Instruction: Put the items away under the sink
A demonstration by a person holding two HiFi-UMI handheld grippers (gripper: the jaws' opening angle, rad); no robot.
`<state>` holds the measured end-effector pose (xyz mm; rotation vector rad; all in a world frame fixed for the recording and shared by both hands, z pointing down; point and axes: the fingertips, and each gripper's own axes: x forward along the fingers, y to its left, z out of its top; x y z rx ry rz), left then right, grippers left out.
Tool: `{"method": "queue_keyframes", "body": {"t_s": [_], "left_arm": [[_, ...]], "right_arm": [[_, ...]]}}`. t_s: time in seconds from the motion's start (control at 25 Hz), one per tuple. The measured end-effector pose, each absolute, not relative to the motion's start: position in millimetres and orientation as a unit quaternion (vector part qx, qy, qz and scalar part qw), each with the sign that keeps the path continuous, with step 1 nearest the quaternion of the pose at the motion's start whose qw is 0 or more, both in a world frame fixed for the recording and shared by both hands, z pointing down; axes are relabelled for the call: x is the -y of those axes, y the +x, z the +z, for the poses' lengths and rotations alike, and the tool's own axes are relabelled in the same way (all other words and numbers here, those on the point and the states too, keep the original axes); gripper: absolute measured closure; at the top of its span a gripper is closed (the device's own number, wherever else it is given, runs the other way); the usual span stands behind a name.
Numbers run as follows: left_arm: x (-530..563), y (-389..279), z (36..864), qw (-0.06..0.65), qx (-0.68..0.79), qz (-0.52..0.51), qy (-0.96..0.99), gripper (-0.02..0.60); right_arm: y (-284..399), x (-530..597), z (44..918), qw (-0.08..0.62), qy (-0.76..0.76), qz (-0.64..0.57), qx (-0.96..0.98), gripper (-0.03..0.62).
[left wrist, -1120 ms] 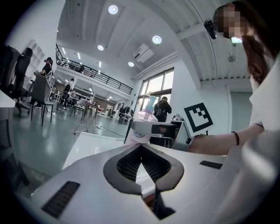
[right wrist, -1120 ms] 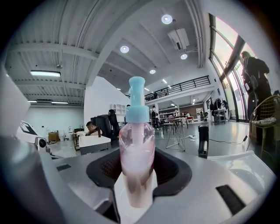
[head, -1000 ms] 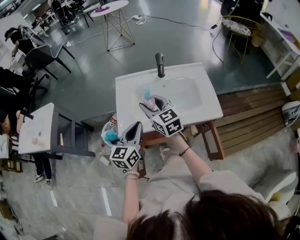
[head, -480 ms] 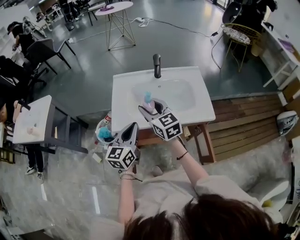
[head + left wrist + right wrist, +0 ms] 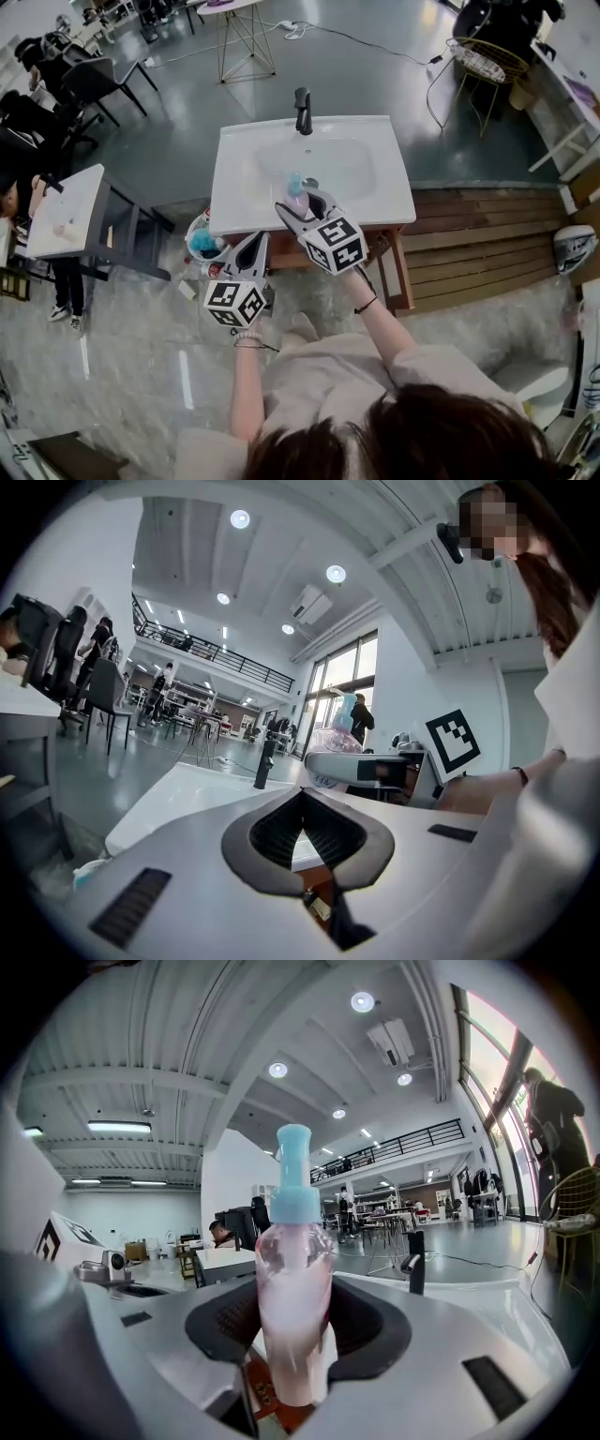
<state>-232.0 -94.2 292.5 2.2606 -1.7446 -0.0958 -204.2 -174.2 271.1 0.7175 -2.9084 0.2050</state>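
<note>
A clear pink bottle (image 5: 296, 190) with a light blue pump cap stands upright between the jaws of my right gripper (image 5: 298, 204), which is shut on it over the front edge of the white sink (image 5: 234, 187). The right gripper view shows the bottle (image 5: 292, 1279) filling the middle, with the pads pressed on its sides. My left gripper (image 5: 255, 244) hangs lower and to the left, in front of the sink's left corner. In the left gripper view its tips (image 5: 302, 794) meet with nothing between them.
A black faucet (image 5: 302, 111) stands at the sink's back. A white basket (image 5: 192, 230) holding a teal item (image 5: 202, 244) sits on the floor by the sink's left corner. A grey side table (image 5: 66, 220) is at the left, wooden decking (image 5: 487, 244) at the right.
Both grippers have drawn back from the sink toward the person. The bottle has come from over the basin to the front edge, still gripped. The left gripper stays shut and empty.
</note>
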Motion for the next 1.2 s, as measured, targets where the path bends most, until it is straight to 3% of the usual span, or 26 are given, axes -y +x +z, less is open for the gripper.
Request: {"method": "queue_keyframes", "body": {"t_s": [0.64, 1.2], "left_arm": [[26.6, -168.3, 297.3, 0.134, 0.629, -0.011, 0.765, 0.581], [16.4, -193.9, 334.9, 0.173, 0.641, -0.014, 0.748, 0.581]], "right_arm": [[-139.2, 99.8, 283.8, 0.084, 0.209, 0.072, 0.972, 0.390], [-154.8, 89.8, 321.8, 0.112, 0.209, 0.078, 0.968, 0.390]]}}
